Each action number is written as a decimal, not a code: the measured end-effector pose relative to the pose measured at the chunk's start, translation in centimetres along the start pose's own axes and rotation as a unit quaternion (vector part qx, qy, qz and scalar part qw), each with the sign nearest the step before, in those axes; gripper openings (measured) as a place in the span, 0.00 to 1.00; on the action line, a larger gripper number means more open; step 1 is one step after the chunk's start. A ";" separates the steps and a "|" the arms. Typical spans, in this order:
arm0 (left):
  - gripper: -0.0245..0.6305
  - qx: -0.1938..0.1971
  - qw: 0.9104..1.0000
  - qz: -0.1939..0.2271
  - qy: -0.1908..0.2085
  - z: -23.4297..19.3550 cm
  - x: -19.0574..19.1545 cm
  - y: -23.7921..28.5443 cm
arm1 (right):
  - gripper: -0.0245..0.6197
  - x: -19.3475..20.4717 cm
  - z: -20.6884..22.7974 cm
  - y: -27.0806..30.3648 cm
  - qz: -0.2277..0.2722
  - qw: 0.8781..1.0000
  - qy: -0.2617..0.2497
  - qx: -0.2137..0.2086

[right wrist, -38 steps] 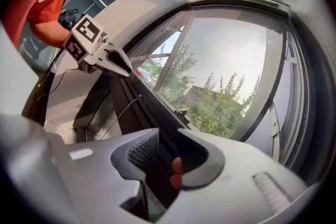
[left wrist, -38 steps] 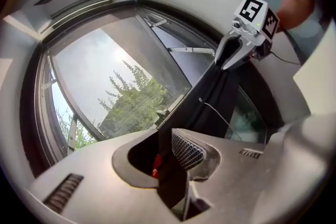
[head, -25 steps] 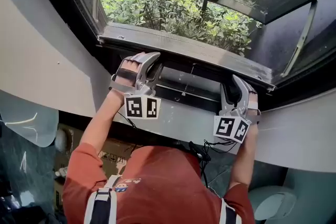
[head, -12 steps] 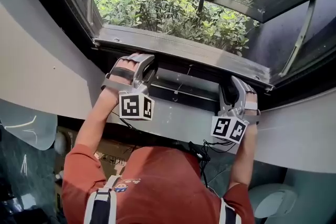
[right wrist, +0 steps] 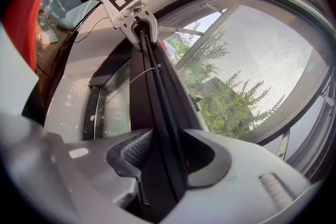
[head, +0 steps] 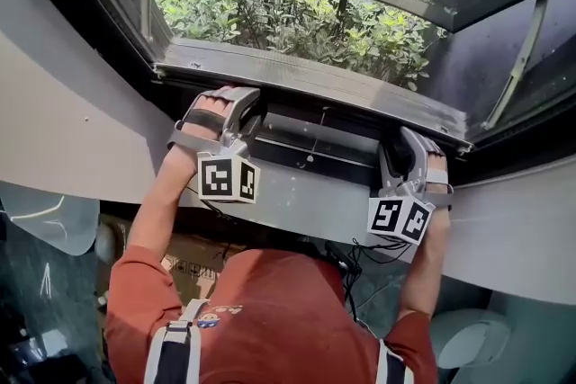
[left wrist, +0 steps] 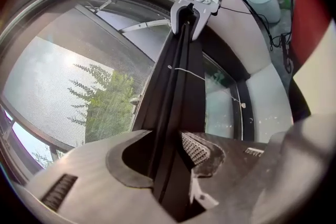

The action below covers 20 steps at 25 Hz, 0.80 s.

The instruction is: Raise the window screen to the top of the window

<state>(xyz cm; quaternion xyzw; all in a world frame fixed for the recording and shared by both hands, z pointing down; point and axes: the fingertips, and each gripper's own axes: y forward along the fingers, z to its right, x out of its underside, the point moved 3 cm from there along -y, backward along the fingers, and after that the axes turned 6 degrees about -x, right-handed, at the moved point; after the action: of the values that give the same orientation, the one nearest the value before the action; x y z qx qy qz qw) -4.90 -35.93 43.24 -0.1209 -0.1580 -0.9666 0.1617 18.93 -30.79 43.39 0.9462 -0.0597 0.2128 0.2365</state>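
Observation:
The window screen's black bottom bar (head: pixel 315 148) runs across the window opening, and its grey mesh (left wrist: pixel 79 76) (right wrist: pixel 262 60) stretches beyond it. My left gripper (head: pixel 239 103) (left wrist: pixel 173 150) straddles the bar's left part. My right gripper (head: pixel 405 142) (right wrist: pixel 157 155) straddles its right part. Each gripper shows at the bar's far end in the other's view: the right gripper (left wrist: pixel 191 13), the left gripper (right wrist: pixel 139 21). Both sets of jaws have just been opening. The bar lies between them with a dark gap beside it, so neither grips it.
A silver window frame rail (head: pixel 306 76) lies just beyond the bar, with green shrubs (head: pixel 297 18) outside. Dark side frames and a stay arm (head: pixel 522 58) flank the opening. A curved white wall (head: pixel 63 121) surrounds the window. Cardboard boxes (head: pixel 193 270) stand below.
The left gripper has tilted a little and its marker cube has shifted left. Both grippers stay at the bar. The head view has swung slightly.

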 end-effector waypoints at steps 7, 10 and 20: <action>0.25 0.009 0.999 0.021 -0.030 0.0 0.2 0.0 | 0.32 0.1 -0.1 0.1 0.017 1.000 -0.006 0.002; 0.23 0.013 0.999 0.028 -0.035 0.0 0.1 -0.3 | 0.30 0.2 -0.2 -0.1 0.028 1.000 0.000 0.002; 0.23 0.008 0.999 0.042 -0.015 -1.5 -0.4 -1.0 | 0.30 -0.5 1.2 -1.1 0.035 0.999 -0.004 0.009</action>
<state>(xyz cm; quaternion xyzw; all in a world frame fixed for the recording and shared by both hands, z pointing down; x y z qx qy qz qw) -5.13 -35.43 41.42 -0.1410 -0.1631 -0.9556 0.2009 19.18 -30.41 41.80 0.9464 -0.0922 0.2174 0.2202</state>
